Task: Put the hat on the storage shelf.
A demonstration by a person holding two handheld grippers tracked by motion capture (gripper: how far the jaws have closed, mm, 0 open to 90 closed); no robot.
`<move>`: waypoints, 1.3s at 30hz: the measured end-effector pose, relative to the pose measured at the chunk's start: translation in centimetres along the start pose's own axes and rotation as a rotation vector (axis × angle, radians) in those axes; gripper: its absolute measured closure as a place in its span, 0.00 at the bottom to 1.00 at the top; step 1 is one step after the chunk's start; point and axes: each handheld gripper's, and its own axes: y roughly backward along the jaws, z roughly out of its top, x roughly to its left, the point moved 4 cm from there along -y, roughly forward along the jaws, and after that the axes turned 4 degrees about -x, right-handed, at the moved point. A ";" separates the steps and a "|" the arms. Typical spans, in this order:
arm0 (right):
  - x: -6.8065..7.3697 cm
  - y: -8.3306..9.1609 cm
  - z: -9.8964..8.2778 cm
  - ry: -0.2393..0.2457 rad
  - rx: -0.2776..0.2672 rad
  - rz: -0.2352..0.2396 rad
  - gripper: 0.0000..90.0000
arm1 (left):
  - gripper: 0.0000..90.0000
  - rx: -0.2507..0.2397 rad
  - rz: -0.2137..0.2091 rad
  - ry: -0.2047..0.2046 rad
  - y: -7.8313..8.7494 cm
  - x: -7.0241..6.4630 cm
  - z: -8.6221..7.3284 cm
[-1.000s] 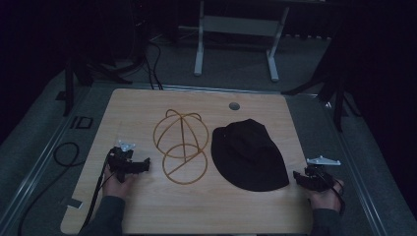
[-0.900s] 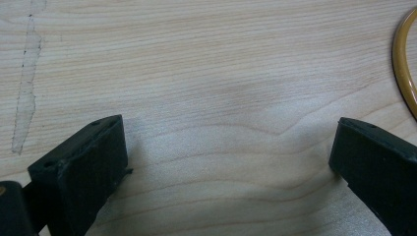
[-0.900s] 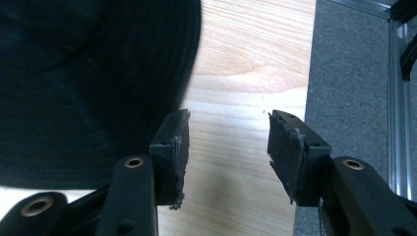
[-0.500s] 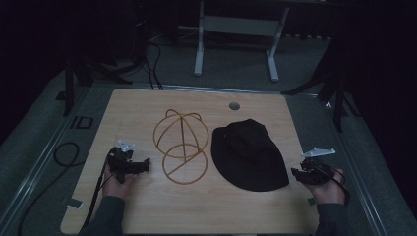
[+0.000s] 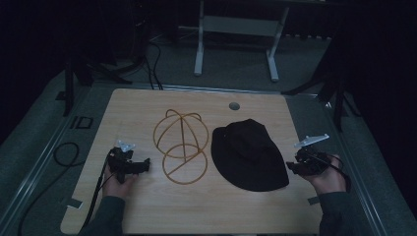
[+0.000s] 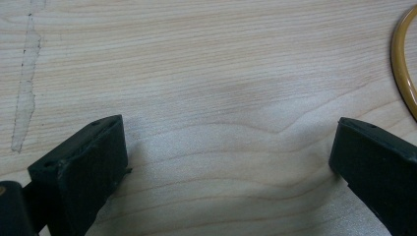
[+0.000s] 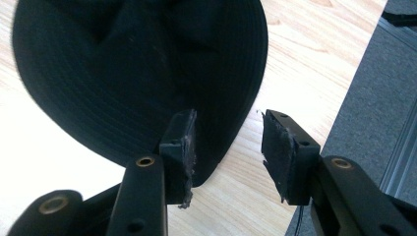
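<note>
From where I stand, the business looks to be the black hat (image 5: 250,153), lying flat on the wooden table (image 5: 147,103) just right of the wire hat stand (image 5: 180,146), and my guess is that the hat is meant to go over that stand, though nobody has said so. The right gripper (image 5: 295,167) hangs at the hat's right edge, its jaws parted with nothing between them; in the right gripper view one pad (image 7: 183,142) sits over the dark brim while the other (image 7: 276,152) is over bare wood beside it, so the brim's edge lies roughly in the gap. To do this well, I would say the jaws ought to come down so one slips under the brim and the other stays on top, and they should bite on the brim alone, well in from the very edge, since soft cloth will slide out of a shallow pinch. The left gripper (image 5: 142,165) rests left of the hat, on the far side of the stand, jaws wide apart over plain wood, with the stand's ring (image 6: 404,64) just beyond one jaw. It seems well placed to steady the stand's base, which looks light enough to skid.
</note>
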 end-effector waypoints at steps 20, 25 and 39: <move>1.6 0.7 3.2 0.085 0.032 0.067 0.53 | 0.01 0.000 0.000 0.000 0.0 0.0 0.0; 1.9 0.3 3.8 0.103 0.042 0.074 0.51 | 0.01 0.000 0.000 0.000 0.0 0.0 0.0; 2.2 -1.4 5.9 0.148 0.062 0.086 0.47 | 0.01 -0.002 -0.002 0.001 0.0 0.0 0.0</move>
